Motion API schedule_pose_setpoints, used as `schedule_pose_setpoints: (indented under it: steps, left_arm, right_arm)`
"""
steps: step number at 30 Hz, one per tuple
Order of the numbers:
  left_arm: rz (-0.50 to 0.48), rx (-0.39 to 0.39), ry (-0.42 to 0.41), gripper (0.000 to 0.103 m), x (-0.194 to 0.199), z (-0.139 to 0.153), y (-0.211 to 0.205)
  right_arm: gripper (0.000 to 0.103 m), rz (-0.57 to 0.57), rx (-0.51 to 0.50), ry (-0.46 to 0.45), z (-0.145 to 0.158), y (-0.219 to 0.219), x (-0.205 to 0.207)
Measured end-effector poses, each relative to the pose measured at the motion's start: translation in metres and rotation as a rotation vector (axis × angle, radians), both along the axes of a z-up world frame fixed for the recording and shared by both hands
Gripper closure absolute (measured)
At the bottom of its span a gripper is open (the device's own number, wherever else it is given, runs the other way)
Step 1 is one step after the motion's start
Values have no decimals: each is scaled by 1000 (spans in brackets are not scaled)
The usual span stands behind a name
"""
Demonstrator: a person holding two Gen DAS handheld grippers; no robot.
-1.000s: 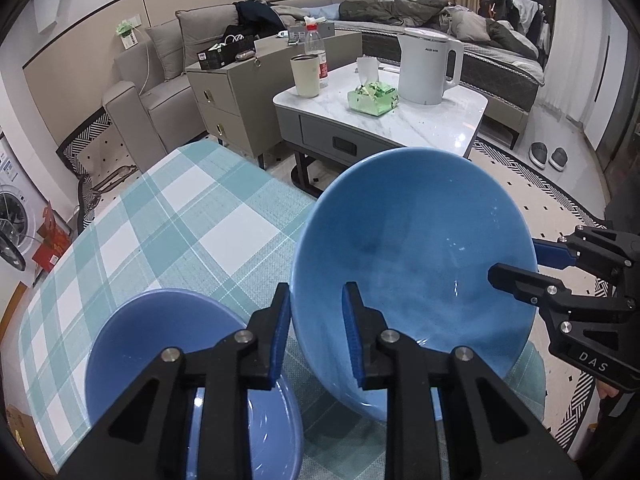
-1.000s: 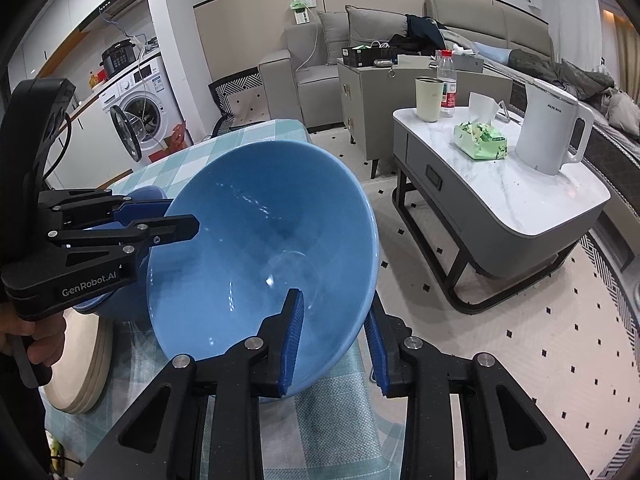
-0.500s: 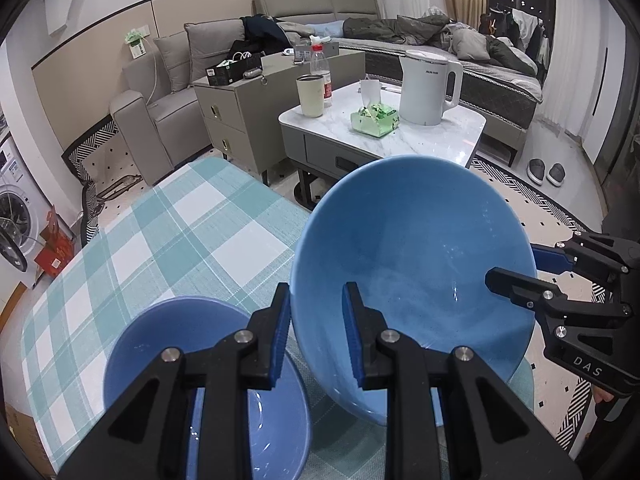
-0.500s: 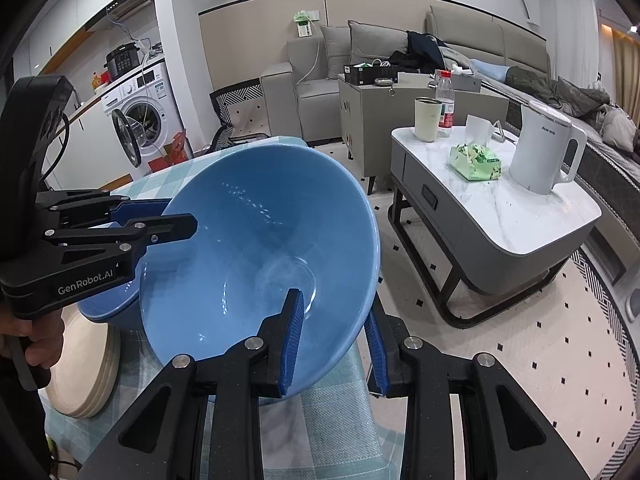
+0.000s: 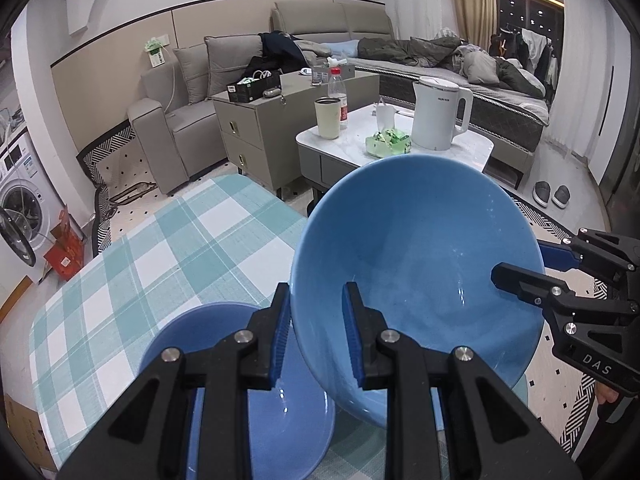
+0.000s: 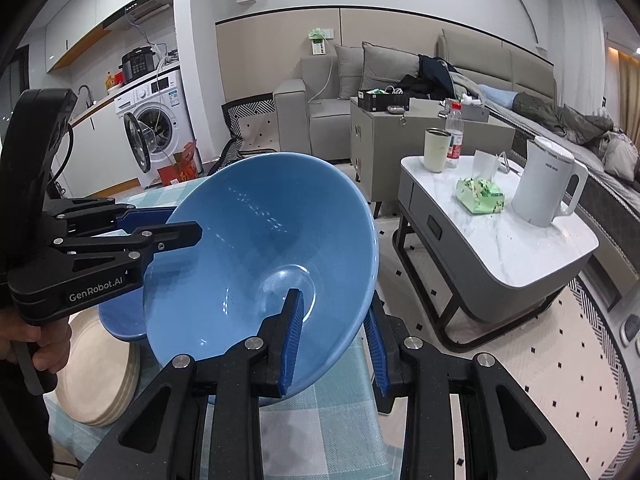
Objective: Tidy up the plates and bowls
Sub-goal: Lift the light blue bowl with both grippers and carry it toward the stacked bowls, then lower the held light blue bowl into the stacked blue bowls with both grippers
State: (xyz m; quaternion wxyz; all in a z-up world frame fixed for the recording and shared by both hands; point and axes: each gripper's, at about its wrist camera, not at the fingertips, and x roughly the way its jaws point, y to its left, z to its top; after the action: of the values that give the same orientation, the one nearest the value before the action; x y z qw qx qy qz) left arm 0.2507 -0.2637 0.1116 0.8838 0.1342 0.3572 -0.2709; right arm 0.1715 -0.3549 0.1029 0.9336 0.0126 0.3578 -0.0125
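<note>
A large light-blue bowl point(image 5: 420, 256) hangs tilted in the air above the checked tablecloth point(image 5: 160, 248). My left gripper point(image 5: 316, 334) is shut on its near rim. My right gripper point(image 6: 334, 340) is shut on the opposite rim of the same bowl point(image 6: 256, 248). A second, darker blue bowl point(image 5: 248, 392) sits on the table below and left of the held one; in the right wrist view it point(image 6: 120, 320) shows behind the held bowl. A stack of beige plates point(image 6: 96, 376) lies at the table's left edge in the right wrist view.
Beyond the table edge stands a white marble coffee table point(image 6: 504, 240) with a white kettle point(image 6: 548, 184), a tissue pack point(image 6: 480, 196), a cup and a bottle. A grey sofa point(image 5: 168, 128), a cabinet and a washing machine point(image 6: 152, 136) are farther back.
Both grippers have lifted the light-blue bowl higher above the table. The darker bowl below looks smaller and farther away. Both grips are unchanged.
</note>
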Motion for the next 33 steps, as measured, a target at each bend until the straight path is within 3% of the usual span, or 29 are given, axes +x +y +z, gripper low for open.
schedule_pose_setpoints:
  steps: [13,33]
  left_arm:
    - [70,-50,-43,79,-4,18,44]
    - [196,-80,-58,79,2,18,112]
  right_arm:
    - [72,57,-49,-37,25,40,11]
    - [72,168,-99,-53,42,111,43]
